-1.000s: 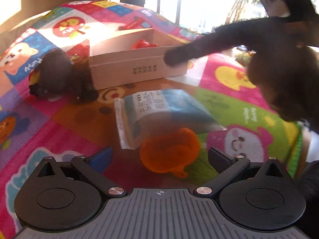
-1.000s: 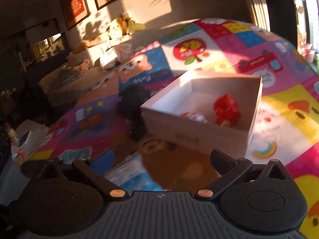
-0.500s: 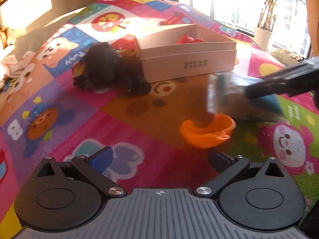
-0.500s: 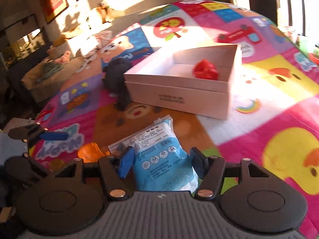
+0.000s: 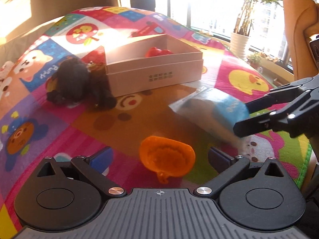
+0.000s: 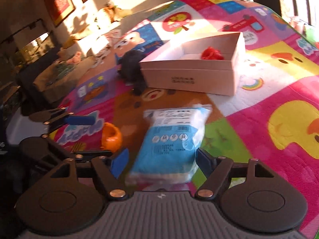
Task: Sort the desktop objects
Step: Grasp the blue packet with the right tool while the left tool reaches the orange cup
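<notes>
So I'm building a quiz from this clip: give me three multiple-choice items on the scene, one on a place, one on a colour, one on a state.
1. Where is the red thing?
A in the white box
B on the mat
C in a gripper

2. What colour is the small bowl?
A green
B orange
C white

3. The right gripper is:
A shut on nothing
B holding the bowl
C open around the blue packet

A: it lies within the box walls.
B: it is plainly orange.
C: the fingers flank the packet with gaps.

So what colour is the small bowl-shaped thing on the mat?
Orange; clearest in the left wrist view.
</notes>
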`<move>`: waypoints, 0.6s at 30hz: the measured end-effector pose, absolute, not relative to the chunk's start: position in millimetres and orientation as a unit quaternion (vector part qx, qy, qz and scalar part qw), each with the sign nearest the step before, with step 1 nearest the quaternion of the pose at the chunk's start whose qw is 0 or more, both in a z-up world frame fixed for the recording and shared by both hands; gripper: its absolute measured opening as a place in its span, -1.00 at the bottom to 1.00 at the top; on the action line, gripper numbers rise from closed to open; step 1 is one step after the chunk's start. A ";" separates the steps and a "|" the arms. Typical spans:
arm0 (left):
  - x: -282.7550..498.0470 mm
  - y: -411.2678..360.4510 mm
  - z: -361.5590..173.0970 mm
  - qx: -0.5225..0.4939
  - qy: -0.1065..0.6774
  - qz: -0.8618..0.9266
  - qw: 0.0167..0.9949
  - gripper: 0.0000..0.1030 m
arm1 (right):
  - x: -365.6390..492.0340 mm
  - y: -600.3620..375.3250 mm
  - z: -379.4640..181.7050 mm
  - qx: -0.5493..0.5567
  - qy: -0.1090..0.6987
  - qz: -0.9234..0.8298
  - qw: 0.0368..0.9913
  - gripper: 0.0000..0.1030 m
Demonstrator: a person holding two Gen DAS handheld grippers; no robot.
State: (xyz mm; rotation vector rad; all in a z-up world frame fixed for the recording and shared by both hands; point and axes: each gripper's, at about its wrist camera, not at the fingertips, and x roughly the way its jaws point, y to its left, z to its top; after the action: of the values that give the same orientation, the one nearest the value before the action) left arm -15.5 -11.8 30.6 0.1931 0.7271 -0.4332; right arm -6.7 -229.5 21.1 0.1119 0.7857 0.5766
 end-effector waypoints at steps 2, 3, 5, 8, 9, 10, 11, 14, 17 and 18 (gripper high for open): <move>-13.8 -16.3 28.5 0.095 0.355 -0.214 0.905 1.00 | -9.3 -228.3 25.5 0.041 0.364 0.273 0.890 0.60; -12.6 -17.8 27.4 0.094 0.356 -0.216 0.904 1.00 | -10.0 -228.5 27.6 0.035 0.357 0.267 0.894 0.66; -11.0 -18.2 25.6 0.086 0.352 -0.219 0.906 1.00 | -10.4 -229.4 30.1 0.022 0.348 0.255 0.902 0.72; -10.5 -18.8 24.8 0.069 0.343 -0.223 0.910 1.00 | -9.8 -231.9 30.7 0.012 0.343 0.243 0.908 0.77; -11.2 -19.8 24.7 0.068 0.340 -0.228 0.910 1.00 | -9.0 -233.4 29.9 0.012 0.343 0.240 0.908 0.77; -12.2 -21.1 24.7 0.070 0.338 -0.233 0.909 1.00 | -8.3 -234.3 29.3 0.013 0.344 0.238 0.908 0.78; -13.4 -22.6 24.7 0.073 0.335 -0.236 0.909 1.00 | -8.1 -235.1 28.5 0.014 0.345 0.238 0.908 0.78; -13.9 -23.7 23.7 0.080 0.330 -0.231 0.912 0.97 | -6.9 -235.4 26.6 0.015 0.347 0.237 0.907 0.78; -9.5 -19.6 22.7 0.068 0.337 -0.223 0.912 0.66 | -6.0 -233.8 25.3 0.013 0.349 0.237 0.906 0.79; -7.7 -18.2 21.8 0.063 0.340 -0.221 0.912 0.65 | -6.3 -232.8 24.5 0.011 0.350 0.237 0.906 0.79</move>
State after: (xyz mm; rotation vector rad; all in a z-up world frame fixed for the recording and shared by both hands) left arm -7.7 -18.2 21.8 0.1298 0.7000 -0.4564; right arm -6.3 -232.8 24.5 0.0229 0.7229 0.4893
